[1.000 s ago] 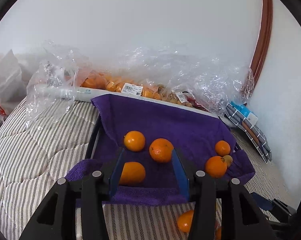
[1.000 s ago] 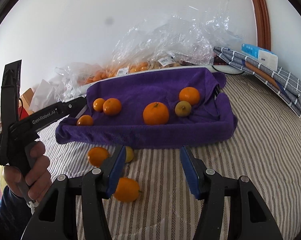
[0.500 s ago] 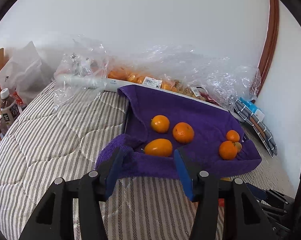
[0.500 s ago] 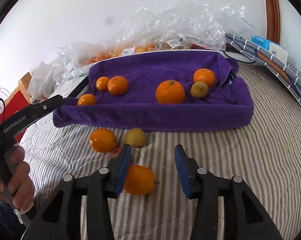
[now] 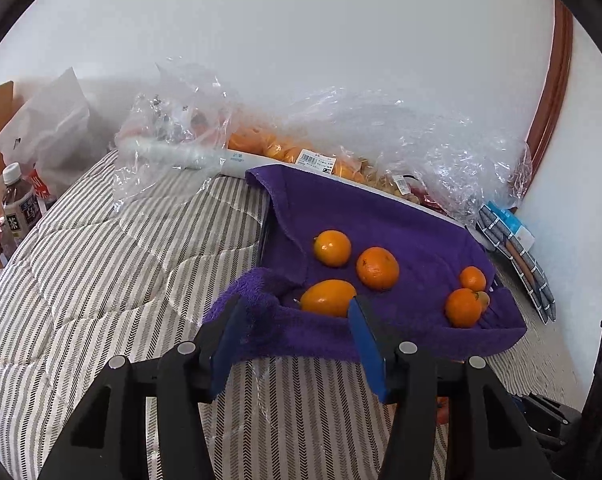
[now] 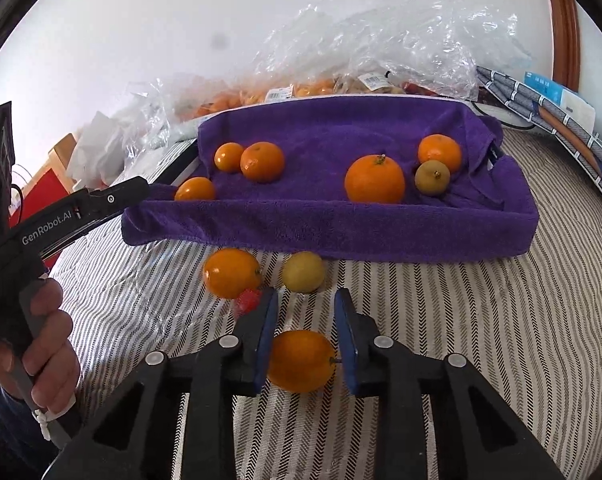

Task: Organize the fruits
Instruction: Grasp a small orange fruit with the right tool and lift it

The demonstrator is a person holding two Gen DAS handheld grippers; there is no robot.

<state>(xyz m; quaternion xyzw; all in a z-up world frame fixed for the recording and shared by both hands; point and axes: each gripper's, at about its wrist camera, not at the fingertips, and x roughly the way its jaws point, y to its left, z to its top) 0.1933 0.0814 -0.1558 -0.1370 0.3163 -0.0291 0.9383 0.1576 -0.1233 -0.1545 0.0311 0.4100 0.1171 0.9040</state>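
1. On the far left, my left hand is gripping the black handle of my left gripper, which is pointing toward the near left corner of the purple towel.
2. The left gripper's blue pads are standing partly apart with nothing between them; the towel's rolled edge is lying just beyond the tips, and an oval orange is sitting on the towel just past that edge.
3. The towel is draping a shallow tray on the striped quilt. Six fruits are resting on it: three oranges toward the left, then a large orange, a small greenish fruit and one more orange on the right.
4. Clear plastic bags holding more fruit are piling up behind the tray, against the white wall.
5. On the quilt in front of the towel, a loose orange and a yellow fruit are lying side by side, with a small red scrap near the orange.
6. My right gripper is pointing down at the quilt, its jaws having just been closing around a mandarin. The left pad is touching it; the right pad is sitting at its stem end, and I cannot tell whether it is pressing.
7. On the far right, folded checked cloth is lying against the wall.
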